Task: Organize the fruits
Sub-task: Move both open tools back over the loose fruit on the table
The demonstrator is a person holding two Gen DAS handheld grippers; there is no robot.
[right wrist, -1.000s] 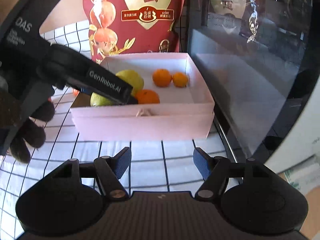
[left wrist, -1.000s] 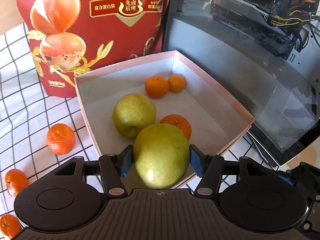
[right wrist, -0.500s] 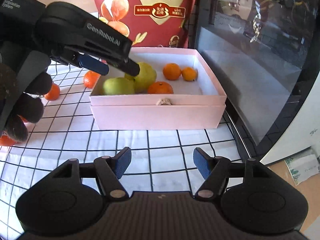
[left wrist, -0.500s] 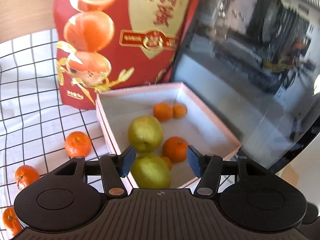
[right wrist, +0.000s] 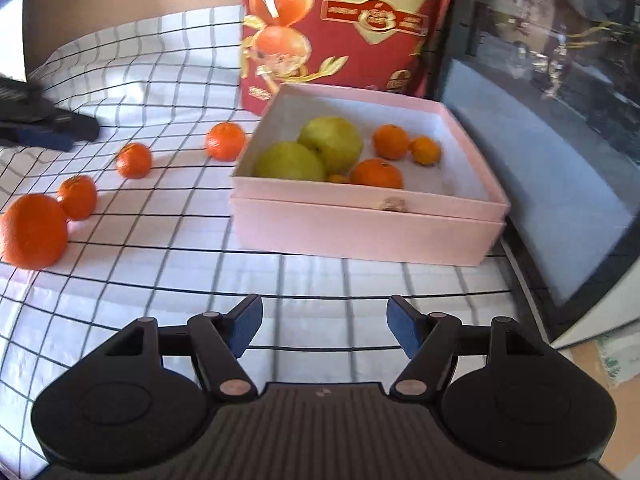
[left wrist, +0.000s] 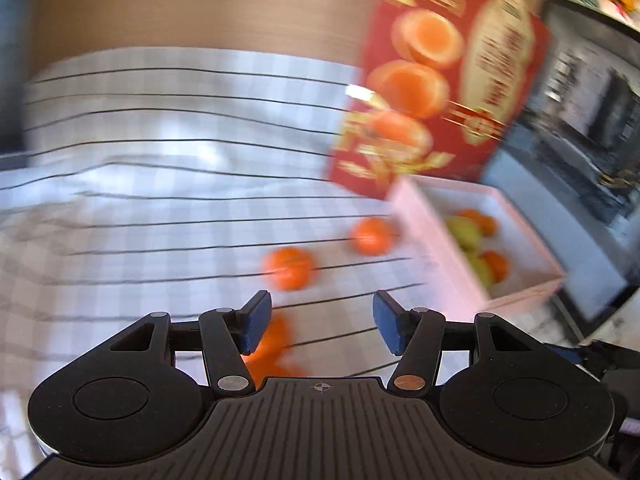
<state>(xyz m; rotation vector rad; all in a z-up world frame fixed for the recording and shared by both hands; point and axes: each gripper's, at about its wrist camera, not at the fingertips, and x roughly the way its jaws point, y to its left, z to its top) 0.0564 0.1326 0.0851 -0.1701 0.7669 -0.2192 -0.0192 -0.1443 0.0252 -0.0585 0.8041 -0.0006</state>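
Note:
The pink box [right wrist: 360, 236] holds two green fruits [right wrist: 290, 160] [right wrist: 332, 138] and several mandarins [right wrist: 390, 142]. Left of it, loose mandarins [right wrist: 225, 141] [right wrist: 134, 160] [right wrist: 77, 196] and a bigger orange [right wrist: 34, 230] lie on the checked cloth. My right gripper [right wrist: 325, 320] is open and empty, low in front of the box. My left gripper [left wrist: 320, 316] is open and empty over the cloth; its view is blurred. A mandarin [left wrist: 288, 268] lies just ahead of it, another [left wrist: 272, 344] under its left finger, and the box [left wrist: 420, 216] is off to its right. In the right wrist view, the left gripper's tip [right wrist: 48, 132] shows at far left.
A tall red bag [right wrist: 340, 20] stands behind the box. A dark glass panel [right wrist: 560, 120] runs along the right side. The checked cloth [right wrist: 160, 280] covers the table. Beyond its far edge the brown tabletop [left wrist: 180, 12] shows.
The left gripper let the green fruit go into the box, then swung quickly left, out over the loose mandarins. The right gripper shifted a little, staying open.

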